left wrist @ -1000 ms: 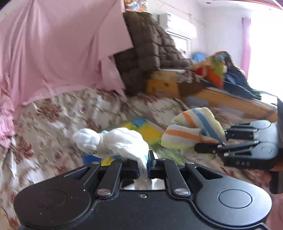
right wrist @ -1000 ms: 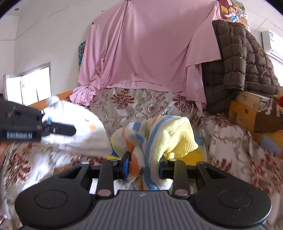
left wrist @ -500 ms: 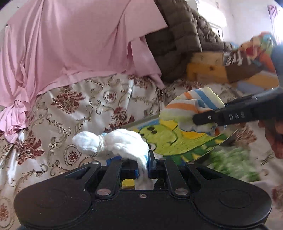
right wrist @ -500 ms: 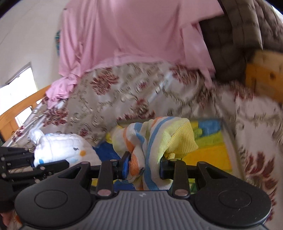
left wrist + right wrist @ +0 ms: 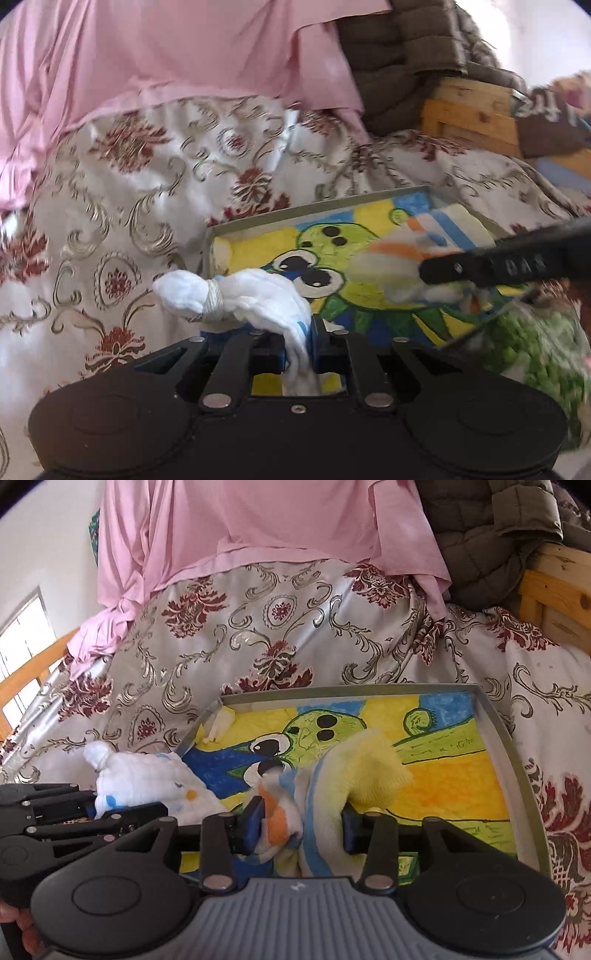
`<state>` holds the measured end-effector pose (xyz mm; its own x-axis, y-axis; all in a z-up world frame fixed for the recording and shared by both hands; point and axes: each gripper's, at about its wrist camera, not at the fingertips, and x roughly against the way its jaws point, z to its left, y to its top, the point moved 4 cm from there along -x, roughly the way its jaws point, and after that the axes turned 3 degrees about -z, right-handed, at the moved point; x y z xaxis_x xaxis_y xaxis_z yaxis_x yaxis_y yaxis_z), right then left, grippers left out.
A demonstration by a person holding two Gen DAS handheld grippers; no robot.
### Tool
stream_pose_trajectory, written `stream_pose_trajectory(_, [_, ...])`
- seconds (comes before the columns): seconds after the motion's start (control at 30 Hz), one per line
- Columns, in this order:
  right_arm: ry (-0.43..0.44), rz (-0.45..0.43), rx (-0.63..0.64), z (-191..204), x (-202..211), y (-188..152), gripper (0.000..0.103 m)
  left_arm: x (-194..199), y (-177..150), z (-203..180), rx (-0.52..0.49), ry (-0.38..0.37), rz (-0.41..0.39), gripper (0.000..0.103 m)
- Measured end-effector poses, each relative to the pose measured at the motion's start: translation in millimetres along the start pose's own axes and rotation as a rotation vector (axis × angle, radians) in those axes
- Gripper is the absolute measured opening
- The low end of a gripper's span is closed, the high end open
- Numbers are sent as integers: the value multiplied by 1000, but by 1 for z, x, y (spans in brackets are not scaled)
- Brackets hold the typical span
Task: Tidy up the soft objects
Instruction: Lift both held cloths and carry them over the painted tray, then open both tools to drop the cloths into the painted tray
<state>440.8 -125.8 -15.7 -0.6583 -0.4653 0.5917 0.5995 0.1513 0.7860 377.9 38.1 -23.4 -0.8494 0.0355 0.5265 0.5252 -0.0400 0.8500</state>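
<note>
White muslin cloth (image 5: 255,295), soft and crinkled, one end knotted into a small ball with a band, small blue and orange prints on it. The left hand-held gripper (image 5: 299,341) pinches it, jaws nearly together and just beginning to ease apart, cloth between the pads; it hangs over the near-left corner of the tray (image 5: 314,208). Striped towel (image 5: 332,786), yellow with blue, orange and white bands, bunched into a lump. It sits between the jaws of the right hand-held gripper (image 5: 301,829), which have just been opening; both pads touch the towel, so a loose pinch at most. Towel is over the middle of the tray, low; cannot tell if it rests on the floor of it. Tray is shallow, grey-rimmed, lying on a floral bedspread (image 5: 258,627); its bottom shows a bright cartoon drawing in yellow, green and blue. A small pale scrap (image 5: 219,723) lies in its far-left corner.
</note>
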Motion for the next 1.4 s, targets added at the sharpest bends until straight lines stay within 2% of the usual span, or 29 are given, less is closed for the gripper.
stream_pose_trajectory(0.07, [-5, 7, 8, 2, 1, 2, 50, -5, 2, 4, 21, -16, 29, 18])
stream_pose_trajectory(0.1, [-10, 11, 16, 3, 2, 3, 55, -5, 2, 5, 30, -20, 38, 19])
stream_pose_trajectory(0.2, [-38, 9, 40, 3, 12, 4, 66, -2, 1, 6, 46, -34, 60, 31])
stream_pose_trajectory(0.3, [-64, -8, 47, 3, 29, 4, 75, 10, 1, 4, 36, -31, 47, 51])
stream_pose_trajectory(0.33, [-68, -19, 48, 3, 36, 5, 76, 15, 1, 3, 37, -29, 40, 61])
stream_pose_trajectory(0.37, [-70, -32, 50, 3, 45, 6, 79, 21, 2, 3, 43, -24, 29, 67])
stream_pose_trajectory(0.5, [-89, -116, 63, 7, 86, 9, 89, 49, 7, 2, 65, -12, -13, 72])
stream_pose_trajectory(0.7, [-98, -239, 69, 18, 158, 11, 100, 112, 19, -7, 82, 1, -139, 84])
stream_pose_trajectory(0.83, [-113, -328, 75, 31, 207, 3, 103, 161, 23, -16, 114, 8, -246, 96])
stream_pose_trajectory(1.0, [-129, -440, 68, 46, 261, -22, 103, 219, 13, -28, 156, 21, -365, 102])
stream_pose_trajectory(1.13, [-135, -500, 84, 56, 291, -50, 103, 255, -5, -36, 180, 17, -409, 102])
stream_pose_trajectory(1.27, [-159, -526, 107, 64, 308, -79, 103, 281, -28, -43, 190, 9, -432, 102])
stream_pose_trajectory(1.4, [-185, -507, 117, 68, 315, -107, 103, 298, -52, -50, 192, -5, -442, 102])
